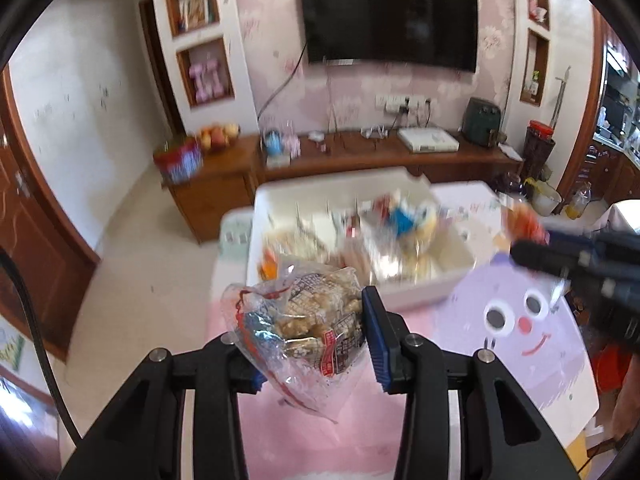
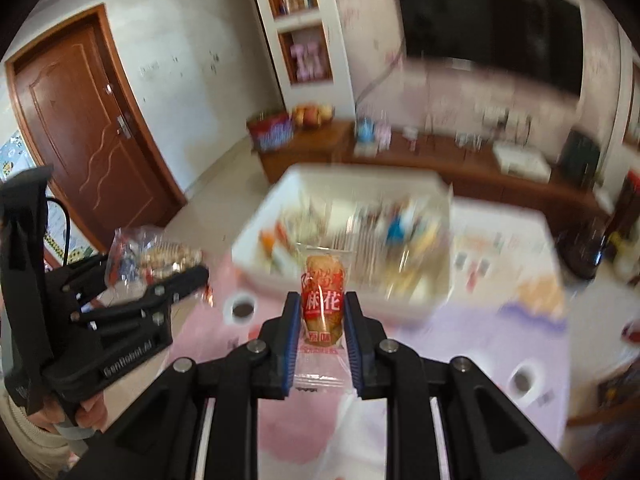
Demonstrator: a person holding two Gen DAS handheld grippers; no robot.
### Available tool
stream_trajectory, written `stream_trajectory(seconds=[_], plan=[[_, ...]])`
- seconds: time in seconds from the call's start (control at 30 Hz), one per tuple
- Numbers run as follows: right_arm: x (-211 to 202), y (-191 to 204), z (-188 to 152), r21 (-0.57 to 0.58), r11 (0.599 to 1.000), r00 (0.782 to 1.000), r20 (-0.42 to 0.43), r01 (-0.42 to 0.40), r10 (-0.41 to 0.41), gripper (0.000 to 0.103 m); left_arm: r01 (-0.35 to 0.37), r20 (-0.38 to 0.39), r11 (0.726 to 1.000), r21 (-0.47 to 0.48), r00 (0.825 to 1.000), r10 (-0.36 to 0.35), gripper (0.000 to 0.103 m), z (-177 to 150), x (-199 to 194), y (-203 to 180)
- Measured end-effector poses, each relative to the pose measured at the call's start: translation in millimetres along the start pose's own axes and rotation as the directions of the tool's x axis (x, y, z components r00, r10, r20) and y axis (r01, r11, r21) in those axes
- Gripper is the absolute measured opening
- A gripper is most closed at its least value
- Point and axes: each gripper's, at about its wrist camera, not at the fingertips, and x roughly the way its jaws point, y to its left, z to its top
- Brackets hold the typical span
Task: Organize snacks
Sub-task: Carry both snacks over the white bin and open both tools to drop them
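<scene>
My left gripper (image 1: pixel 306 332) is shut on a clear bag of brown crispy snacks (image 1: pixel 304 300) and holds it above the pink tablecloth (image 1: pixel 320 432). The same bag (image 2: pixel 160 256) and left gripper (image 2: pixel 192 276) show at the left of the right wrist view. My right gripper (image 2: pixel 322 304) is shut on a small red-labelled packet of twisted dough snack (image 2: pixel 322 276), upright between the blue pads. In the left wrist view the right gripper (image 1: pixel 532 252) comes in blurred from the right. Just beyond both stands a white box (image 1: pixel 420 292) (image 2: pixel 400 312) holding several mixed snacks.
The cloth bears a purple cartoon face (image 1: pixel 516 320). Behind the table run a low wooden cabinet (image 1: pixel 360 160) with a fruit bowl (image 1: pixel 218 136) and a wall television (image 1: pixel 388 20). A brown door (image 2: pixel 88 120) is at the left. A person's hand (image 2: pixel 88 408) grips the left tool.
</scene>
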Motion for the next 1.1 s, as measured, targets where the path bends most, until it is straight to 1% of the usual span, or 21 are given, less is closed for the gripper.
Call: stream_trajectory(seconds=[0.1,0.23,0.33,0.4,0.47,0.57,0.6,0.63,0.73,0.8,0.9,0.97,1.0,1.03,1.07,1.1], plan=[[-28,-1,45,-0.031,0.998,0.994,0.092,0.054,-0.051,0.021,-0.023,0.063,0.999,0.028,0.998,0.021,0.038,34,-24,2],[-46,-4,91,-0.047,0.992,0.980,0.167,0.119,-0.109,0.021,-0.056,0.147,0.997,0.043,0.988,0.049,0.039,76,-51,4],[-41,-11,119,-0.027,0.993,0.980,0.168,0.115,-0.109,0.022,-0.101,0.194,0.993,0.052,0.977,0.089,0.039,106,-56,4],[-30,-16,133,-0.014,0.993,0.980,0.161,0.118,-0.114,0.022,-0.120,0.196,0.992,0.049,0.975,0.108,0.039,124,-48,5],[-9,-20,145,-0.004,0.993,0.983,0.139,0.118,-0.116,0.022,-0.113,0.161,0.993,0.031,0.981,0.107,0.039,140,-29,8],[31,-30,156,0.029,0.994,0.992,0.071,0.106,-0.108,0.022,-0.087,0.074,0.996,-0.006,0.993,0.087,0.039,156,16,16],[42,-32,157,0.037,0.994,0.993,0.052,0.105,-0.107,0.022,-0.083,0.049,0.996,-0.017,0.995,0.084,0.037,158,32,18],[59,-36,159,0.045,0.993,0.994,0.024,0.108,-0.109,0.022,-0.084,0.021,0.996,-0.031,0.996,0.085,0.033,161,51,22],[100,-42,159,0.065,0.992,0.994,-0.045,0.105,-0.102,0.022,-0.097,-0.020,0.994,-0.049,0.995,0.096,0.033,161,92,26],[122,-45,156,0.077,0.992,0.992,-0.089,0.097,-0.090,0.023,-0.093,-0.059,0.993,-0.067,0.994,0.089,0.033,158,119,31],[151,-50,151,0.112,0.990,0.985,-0.159,0.086,-0.068,0.023,-0.082,-0.106,0.993,-0.090,0.992,0.072,0.034,152,148,33],[164,-54,147,0.145,0.986,0.980,-0.190,0.084,-0.056,0.029,-0.082,-0.125,0.991,-0.107,0.990,0.068,0.051,148,160,36],[168,-56,145,0.155,0.984,0.979,-0.199,0.083,-0.051,0.036,-0.081,-0.128,0.990,-0.115,0.990,0.066,0.070,145,163,37],[170,-57,143,0.161,0.983,0.978,-0.202,0.085,-0.052,0.040,-0.090,-0.121,0.989,-0.121,0.990,0.075,0.083,142,165,39],[172,-57,142,0.162,0.983,0.977,-0.204,0.089,-0.055,0.042,-0.096,-0.114,0.988,-0.122,0.990,0.082,0.087,137,164,39],[172,-57,141,0.160,0.982,0.977,-0.206,0.095,-0.061,0.046,-0.097,-0.110,0.988,-0.120,0.990,0.083,0.087,135,165,39]])
